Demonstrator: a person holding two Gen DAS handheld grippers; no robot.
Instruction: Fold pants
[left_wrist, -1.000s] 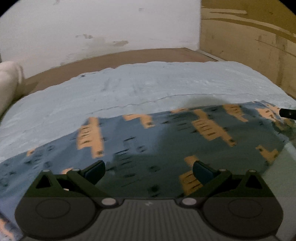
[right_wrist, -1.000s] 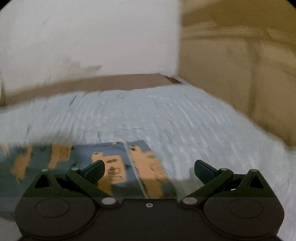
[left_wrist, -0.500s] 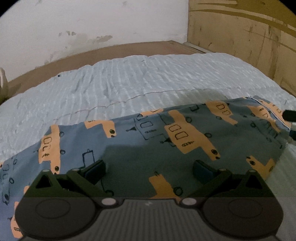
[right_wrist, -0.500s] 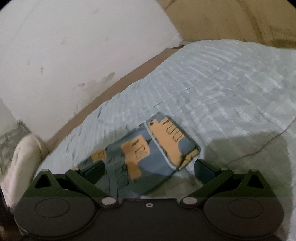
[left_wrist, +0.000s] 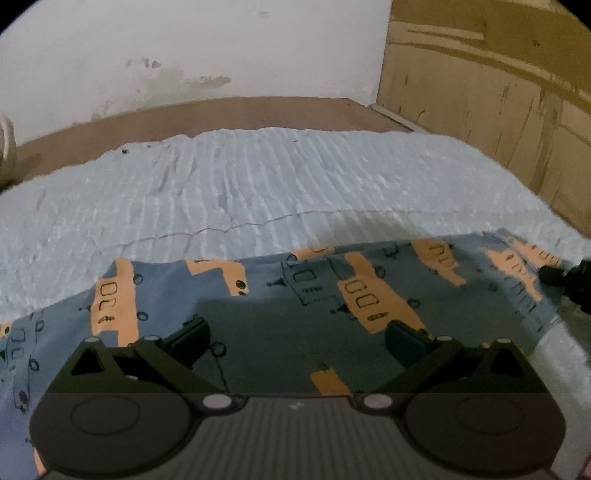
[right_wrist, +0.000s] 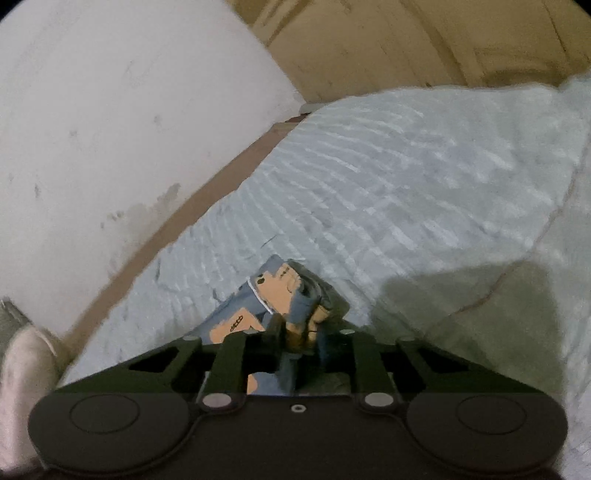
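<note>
The left gripper (left_wrist: 297, 341) holds its fingers wide over the blue pants (left_wrist: 258, 295). The right gripper (right_wrist: 297, 341) pinches a bunched end of them. They lie on a pale bed (left_wrist: 258, 184). Behind are a white wall (left_wrist: 184, 44) and brown boards (left_wrist: 480, 92). The pants' near edge is cut off.

Beyond the pants (left_wrist: 303, 317), the pale blue ribbed bedspread (left_wrist: 280, 184) lay bare and flat up to a strip of brown bed board (left_wrist: 236, 110), giving open passage ahead. The white wall (left_wrist: 192, 44) closed the far side and the wooden panel (left_wrist: 491, 92) the right. A pale rolled object (right_wrist: 22, 376) stood at the left edge. The right gripper (right_wrist: 295, 332), closed on bunched cloth, occupied the pants' right end.
</note>
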